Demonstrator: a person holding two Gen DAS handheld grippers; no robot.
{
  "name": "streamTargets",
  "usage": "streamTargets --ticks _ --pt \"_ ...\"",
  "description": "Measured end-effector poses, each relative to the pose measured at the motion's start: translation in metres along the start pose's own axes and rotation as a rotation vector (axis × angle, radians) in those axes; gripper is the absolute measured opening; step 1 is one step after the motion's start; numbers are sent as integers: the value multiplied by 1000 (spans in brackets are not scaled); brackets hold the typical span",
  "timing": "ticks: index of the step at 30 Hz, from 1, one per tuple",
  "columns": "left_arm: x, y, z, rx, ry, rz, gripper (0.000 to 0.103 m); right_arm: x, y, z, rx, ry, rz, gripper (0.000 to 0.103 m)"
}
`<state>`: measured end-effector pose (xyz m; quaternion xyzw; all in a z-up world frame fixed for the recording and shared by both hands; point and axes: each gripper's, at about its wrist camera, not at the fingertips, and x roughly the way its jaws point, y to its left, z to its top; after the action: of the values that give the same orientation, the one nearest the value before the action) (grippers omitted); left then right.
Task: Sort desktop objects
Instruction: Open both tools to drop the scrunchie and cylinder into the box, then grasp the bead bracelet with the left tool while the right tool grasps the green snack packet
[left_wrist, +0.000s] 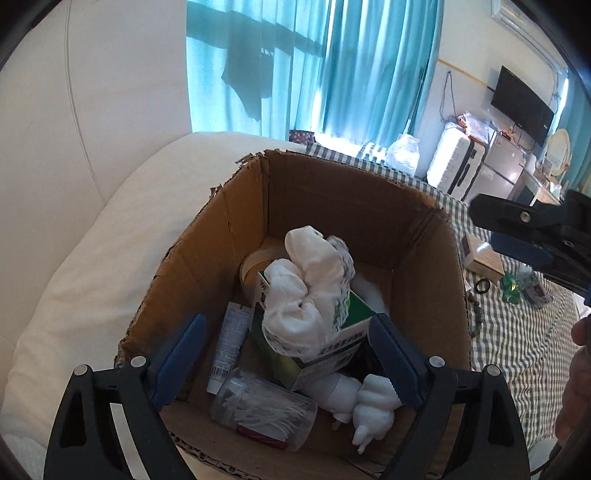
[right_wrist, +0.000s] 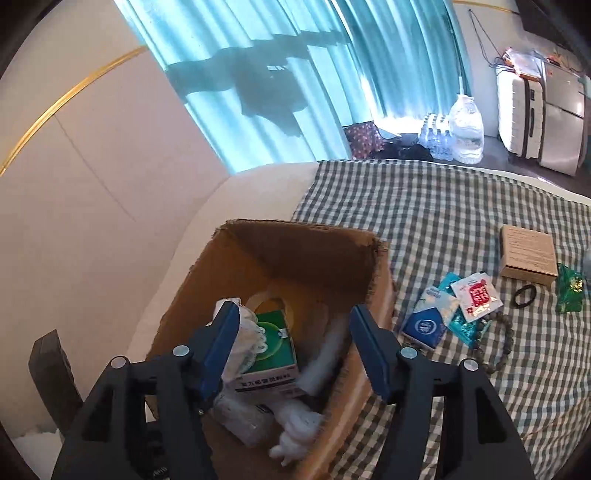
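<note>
An open cardboard box (left_wrist: 332, 192) holds a white bundle in a clear wrapper (left_wrist: 310, 280) lying on a green medicine box (left_wrist: 332, 350). Around them lie a tube (left_wrist: 231, 347), a clear jar of white picks (left_wrist: 262, 410) and a white figurine (left_wrist: 373, 406). My left gripper (left_wrist: 286, 325) hangs open over the box, its pads well apart from the bundle. My right gripper (right_wrist: 293, 308) is also open above the box (right_wrist: 314, 251), holding nothing. On the checked cloth (right_wrist: 443, 221) lie a blue packet (right_wrist: 424, 328), a red-and-white sachet (right_wrist: 476, 295), a bead bracelet (right_wrist: 506, 343) and a black ring (right_wrist: 524, 295).
A flat brown box (right_wrist: 528, 254) and a green packet (right_wrist: 570, 288) lie further right on the cloth. A white cushion (left_wrist: 92, 258) borders the box on the left. Beyond the cloth's far edge stand water bottles (right_wrist: 465, 129) and a white suitcase (right_wrist: 524, 110).
</note>
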<state>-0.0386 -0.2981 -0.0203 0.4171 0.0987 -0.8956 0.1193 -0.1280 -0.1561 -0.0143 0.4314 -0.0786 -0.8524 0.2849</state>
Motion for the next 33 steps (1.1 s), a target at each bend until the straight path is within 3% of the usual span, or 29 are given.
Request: streamTargets --ticks 12,22,31,33 --pt "-40 -31 -5 46 -47 -24 97 -64 -54 -40 73 -58 -131 62" --pt "-82 -127 -32 156 -109 -98 103 -159 -118 -76 131 -165 -254 64" --pt "-74 -192 -63 222 -66 -145 103 -216 -174 -111 195 -218 -330 65" --pt "-68 -204 -68 247 -52 -137 103 -222 -185 -117 214 -232 -340 72"
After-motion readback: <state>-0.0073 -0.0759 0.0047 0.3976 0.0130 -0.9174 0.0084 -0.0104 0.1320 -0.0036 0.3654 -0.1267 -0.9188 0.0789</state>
